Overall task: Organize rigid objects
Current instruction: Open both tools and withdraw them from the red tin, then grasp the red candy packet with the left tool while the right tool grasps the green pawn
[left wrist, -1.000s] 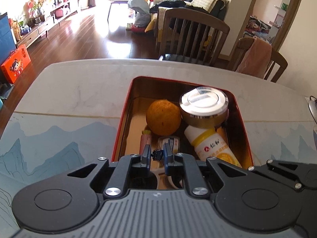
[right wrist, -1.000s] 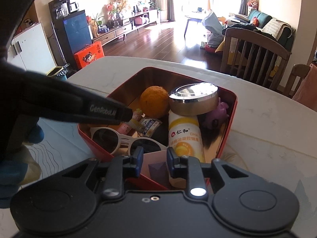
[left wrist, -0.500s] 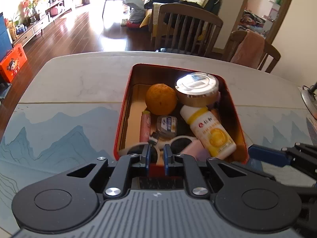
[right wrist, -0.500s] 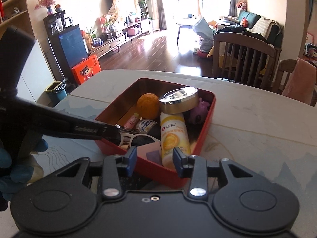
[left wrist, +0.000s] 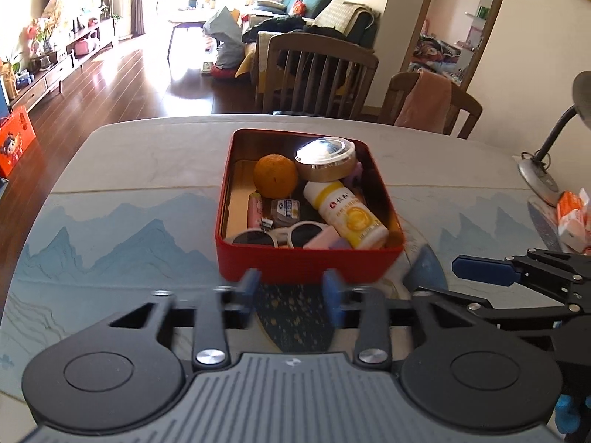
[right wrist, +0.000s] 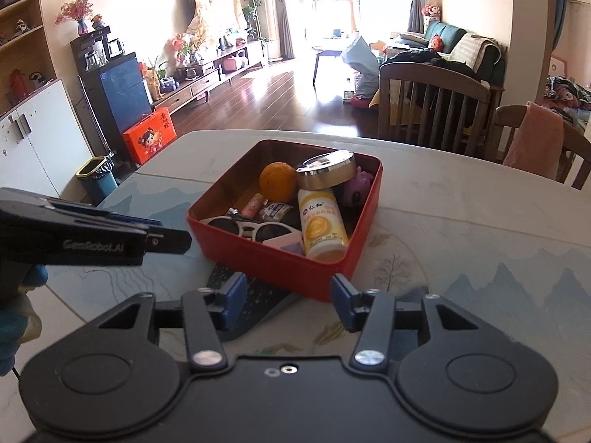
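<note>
Both tongs, left and right, have backed off the red tin, spread apart and empty, its near wall hiding the sunglasses' lower rims.

left gripper: jaws spread wide, empty, low over counter, just short of red tin | right gripper: jaws spread wide, empty, just short of tin's near corner
</note>
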